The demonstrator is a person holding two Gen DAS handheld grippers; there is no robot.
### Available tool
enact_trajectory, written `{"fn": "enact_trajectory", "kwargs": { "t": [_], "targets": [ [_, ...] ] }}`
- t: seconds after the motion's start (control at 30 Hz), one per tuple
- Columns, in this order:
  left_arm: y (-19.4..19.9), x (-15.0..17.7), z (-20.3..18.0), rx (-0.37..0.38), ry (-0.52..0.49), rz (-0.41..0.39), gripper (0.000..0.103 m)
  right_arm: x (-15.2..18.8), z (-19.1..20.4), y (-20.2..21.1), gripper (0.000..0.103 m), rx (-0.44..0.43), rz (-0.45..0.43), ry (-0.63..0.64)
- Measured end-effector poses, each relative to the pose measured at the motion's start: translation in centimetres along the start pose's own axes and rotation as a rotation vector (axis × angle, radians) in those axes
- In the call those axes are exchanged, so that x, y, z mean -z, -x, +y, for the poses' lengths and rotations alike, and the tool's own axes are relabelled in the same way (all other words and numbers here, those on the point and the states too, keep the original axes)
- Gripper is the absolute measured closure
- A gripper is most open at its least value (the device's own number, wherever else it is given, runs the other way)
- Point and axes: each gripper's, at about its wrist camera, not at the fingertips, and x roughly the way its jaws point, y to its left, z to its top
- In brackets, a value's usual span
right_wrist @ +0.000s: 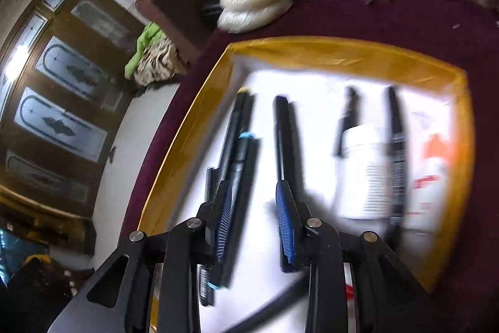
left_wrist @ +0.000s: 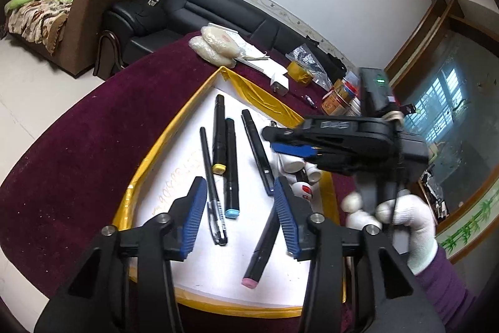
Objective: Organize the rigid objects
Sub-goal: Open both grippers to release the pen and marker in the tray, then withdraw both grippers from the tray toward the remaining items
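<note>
Pens and markers lie on the white sheet inside a yellow-rimmed tray, which sits on a dark red cloth over the table. From the left wrist view, a thin black pen, a yellow-capped marker and a blue-capped marker rest side by side, close together and roughly parallel; a further dark pen lies just to their right, and a pink-tipped marker lies apart, nearer the camera, partly behind one pad. The left gripper hovers over the sheet with its blue pads spread and nothing pinched between them; the thin pen and the blue-capped marker show through the gap below. The right gripper, held by a white-gloved hand with a purple sleeve, reaches in over the right side of the tray, above some small white bottles. In its own view (badly blurred) the right gripper has its jaws fairly close yet apart, empty, with a black marker beyond one fingertip. Wrapped pale discs and papers sit on the cloth past the tray.
</note>
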Motion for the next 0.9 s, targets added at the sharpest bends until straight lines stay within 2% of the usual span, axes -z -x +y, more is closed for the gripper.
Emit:
{"fn": "enact_trajectory", "kwargs": {
  "t": [0.1,0.13,0.17,0.23,0.43,0.5,0.67,0.9],
  "targets": [
    [-0.2,0.2,-0.8,-0.01,-0.027,0.006,0.053,0.3,-1.5,3.1,0.075,-0.05,-0.054,-0.022],
    [-0.3,0.2,-1.2,-0.018,-0.036,0.008,0.052,0.6,-2.1,4.3,0.072,-0.052,-0.08,-0.024],
    [-0.4,0.2,-1.4,-0.022,-0.041,0.009,0.052,0.8,-2.7,5.4,0.067,-0.041,-0.11,-0.024],
    [-0.8,0.4,-2.3,-0.036,-0.061,0.018,0.05,1.5,-4.0,7.7,0.063,-0.004,-0.176,-0.024],
    [-2.4,1.3,-5.8,-0.114,-0.147,0.052,0.044,4.8,-7.0,11.9,0.063,0.115,-0.295,-0.007],
    [-2.9,1.6,-7.1,-0.149,-0.176,0.061,0.043,5.7,-7.1,12.8,0.062,0.152,-0.314,0.017],
    [-3.1,2.5,-10.1,-0.229,-0.268,0.025,0.043,8.2,-6.2,13.7,0.051,0.237,-0.351,0.125],
    [-3.8,3.2,-13.0,-0.307,-0.352,0.018,0.043,9.8,-6.5,13.8,0.05,0.257,-0.357,0.175]
  ]
}}
